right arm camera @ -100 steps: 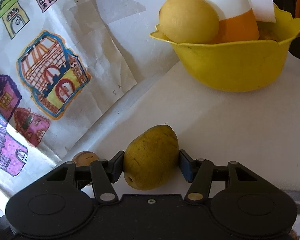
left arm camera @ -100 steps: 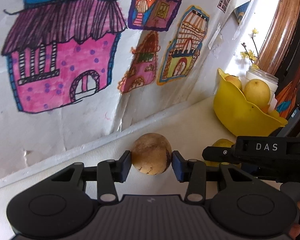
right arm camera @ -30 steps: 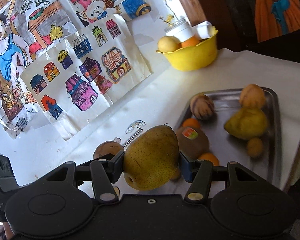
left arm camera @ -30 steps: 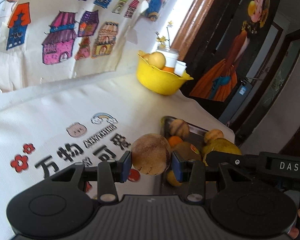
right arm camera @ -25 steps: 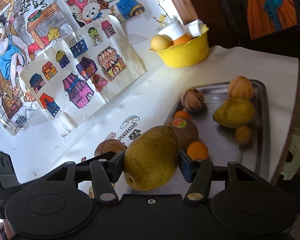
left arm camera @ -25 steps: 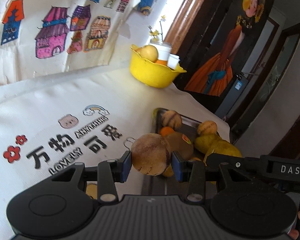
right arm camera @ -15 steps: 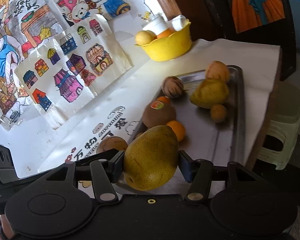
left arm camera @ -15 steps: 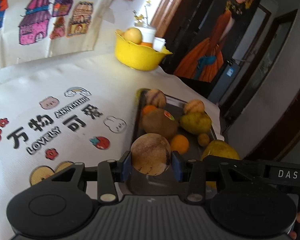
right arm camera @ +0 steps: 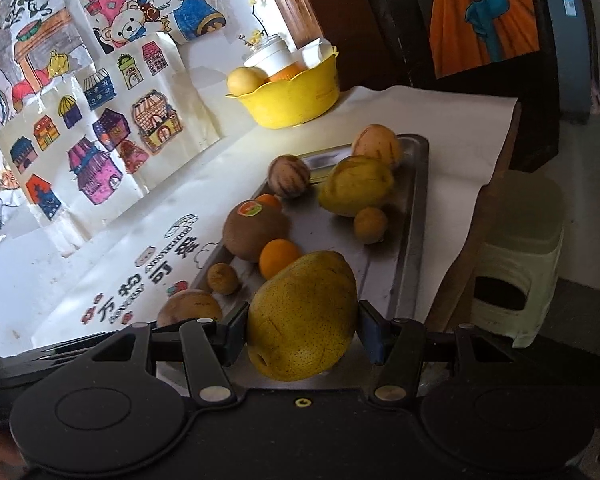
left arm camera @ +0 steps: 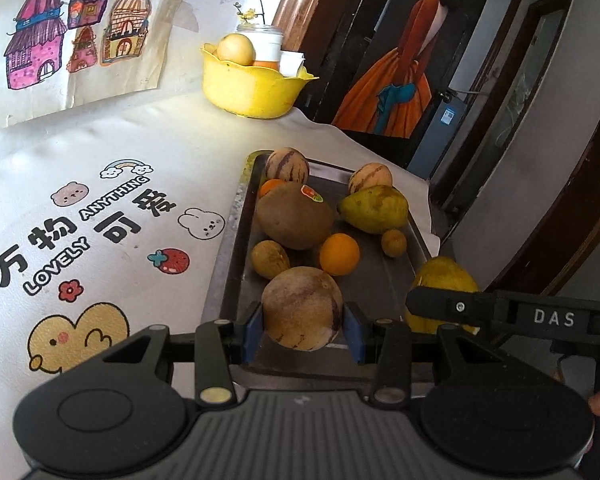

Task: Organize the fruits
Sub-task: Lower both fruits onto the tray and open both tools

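My left gripper (left arm camera: 302,330) is shut on a round tan striped melon (left arm camera: 302,307), held over the near end of a metal tray (left arm camera: 230,240). My right gripper (right arm camera: 302,332) is shut on a yellow-green pear (right arm camera: 302,316) above the tray (right arm camera: 412,216), near its front right edge. That pear (left arm camera: 444,280) and the right gripper's arm show at the right of the left wrist view. The left-held melon (right arm camera: 189,307) peeks in at the left of the right wrist view. The tray holds several fruits: a big brown stickered fruit (left arm camera: 294,216), an orange (left arm camera: 339,254), a pear (left arm camera: 374,209) and striped melons (left arm camera: 287,165).
A yellow bowl (left arm camera: 252,88) with a round fruit and a white jar stands at the back of the table. A printed white cloth (left arm camera: 100,208) covers the table. Drawings hang on the wall behind. A pale green stool (right arm camera: 520,264) stands on the floor past the table's right edge.
Both grippers have moved away from the yellow bowl and over the metal tray, sinking a little, each keeping its fruit. The tray's fruits now fill the middle of both views.
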The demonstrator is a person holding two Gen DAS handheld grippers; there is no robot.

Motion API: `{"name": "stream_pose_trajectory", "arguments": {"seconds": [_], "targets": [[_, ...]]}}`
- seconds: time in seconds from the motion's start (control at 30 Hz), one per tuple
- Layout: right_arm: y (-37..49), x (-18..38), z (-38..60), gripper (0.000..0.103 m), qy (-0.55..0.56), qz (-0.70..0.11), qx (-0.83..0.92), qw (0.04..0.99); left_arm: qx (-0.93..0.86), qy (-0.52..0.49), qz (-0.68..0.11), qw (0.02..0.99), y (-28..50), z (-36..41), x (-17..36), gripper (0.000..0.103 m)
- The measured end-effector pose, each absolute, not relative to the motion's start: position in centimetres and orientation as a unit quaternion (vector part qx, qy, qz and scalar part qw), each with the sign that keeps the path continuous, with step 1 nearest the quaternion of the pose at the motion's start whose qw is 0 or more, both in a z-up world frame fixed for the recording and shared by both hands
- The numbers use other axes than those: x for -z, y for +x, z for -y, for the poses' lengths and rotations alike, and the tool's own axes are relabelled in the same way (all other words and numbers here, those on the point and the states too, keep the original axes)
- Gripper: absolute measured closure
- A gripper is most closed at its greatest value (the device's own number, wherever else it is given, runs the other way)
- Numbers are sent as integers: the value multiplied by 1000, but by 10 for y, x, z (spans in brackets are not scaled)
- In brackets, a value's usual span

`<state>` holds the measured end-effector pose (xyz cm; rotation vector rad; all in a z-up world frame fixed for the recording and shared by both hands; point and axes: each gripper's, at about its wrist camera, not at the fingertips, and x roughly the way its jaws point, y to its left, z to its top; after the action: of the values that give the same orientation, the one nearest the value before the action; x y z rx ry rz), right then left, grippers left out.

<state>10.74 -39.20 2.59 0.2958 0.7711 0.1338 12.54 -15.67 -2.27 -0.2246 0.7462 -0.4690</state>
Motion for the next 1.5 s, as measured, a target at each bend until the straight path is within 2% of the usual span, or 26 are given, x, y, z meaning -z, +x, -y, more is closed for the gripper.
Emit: {"name": "stream_pose_trajectory", "arguments": {"seconds": [1.5], "targets": [[141,-10,391,44,76,-364,-52,927,230,-82,-359,901,137,165,32,56]]}}
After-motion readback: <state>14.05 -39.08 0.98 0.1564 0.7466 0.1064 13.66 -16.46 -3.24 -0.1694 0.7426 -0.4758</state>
